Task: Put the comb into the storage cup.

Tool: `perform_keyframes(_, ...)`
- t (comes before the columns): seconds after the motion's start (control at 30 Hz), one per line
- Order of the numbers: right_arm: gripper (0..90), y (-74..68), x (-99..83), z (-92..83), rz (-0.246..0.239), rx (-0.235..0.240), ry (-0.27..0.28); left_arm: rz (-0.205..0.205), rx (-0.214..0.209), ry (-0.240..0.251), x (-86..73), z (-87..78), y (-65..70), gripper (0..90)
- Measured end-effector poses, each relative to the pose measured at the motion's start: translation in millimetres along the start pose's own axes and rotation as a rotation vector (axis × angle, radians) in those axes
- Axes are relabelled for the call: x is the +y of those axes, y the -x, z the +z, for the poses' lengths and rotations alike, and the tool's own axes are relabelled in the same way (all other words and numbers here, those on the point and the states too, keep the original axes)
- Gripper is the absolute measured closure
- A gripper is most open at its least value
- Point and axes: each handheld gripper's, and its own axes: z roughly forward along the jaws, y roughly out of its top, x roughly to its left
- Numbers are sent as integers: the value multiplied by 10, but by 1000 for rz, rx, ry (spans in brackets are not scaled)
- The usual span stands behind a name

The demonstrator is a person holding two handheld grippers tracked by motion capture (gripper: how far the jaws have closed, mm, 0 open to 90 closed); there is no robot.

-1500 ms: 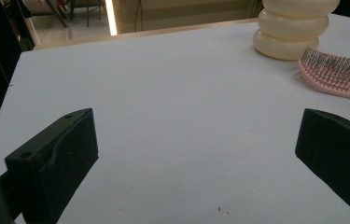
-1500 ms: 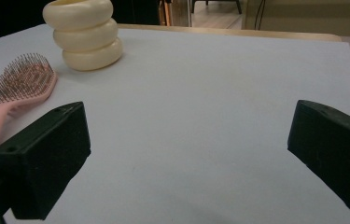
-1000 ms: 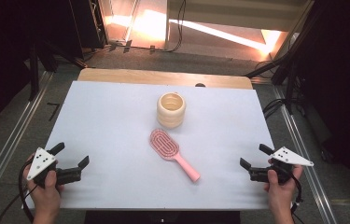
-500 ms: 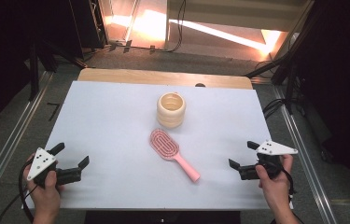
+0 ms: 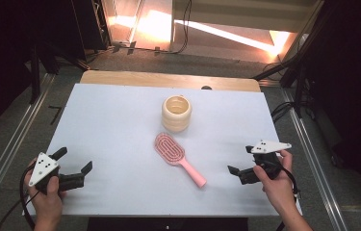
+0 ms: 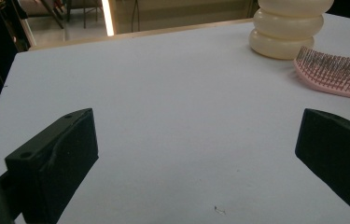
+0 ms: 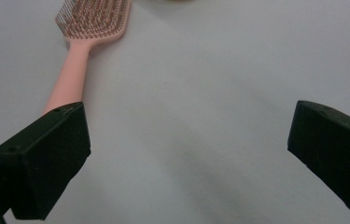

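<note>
While your right gripper [image 5: 240, 160] sits over the near right part of the table [image 5: 110, 115], its jaws stand wide apart with nothing between them, and in the right gripper view the gap [image 7: 189, 154] frames bare white surface. Your right hand [image 5: 275, 185] holds it just short of the pink hairbrush [image 5: 178, 158]; the brush handle ends close to the jaw tips but is not touching them, and in the right gripper view the handle [image 7: 70, 77] runs up past the left jaw toward the bristled head. You have the brush lying flat, bristles up, at the table's middle, head pointing away toward a cream ribbed cup [image 5: 176, 113], which stands upright just beyond it; whether the two touch cannot be told. Your left gripper [image 5: 74, 163] rests at the near left corner, well apart from the brush, jaws likewise spread and empty. Its own view shows the cup [image 6: 288, 28] and the brush head [image 6: 336, 74] off to the far right.
</note>
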Motion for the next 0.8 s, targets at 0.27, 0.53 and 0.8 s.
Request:
perform_keyframes(0.27,0,-36,130,114,-8,18,-80,4,-2,1,-1,2,1,0)
perform_keyframes(0.53,0,-89,230,180,-24,12,-127,6,-1,0,-1,6,7,0)
perform_keyframes(0.8,0,-169,338,288,-47,23,-208,7,-1,1,-2,9,11,0)
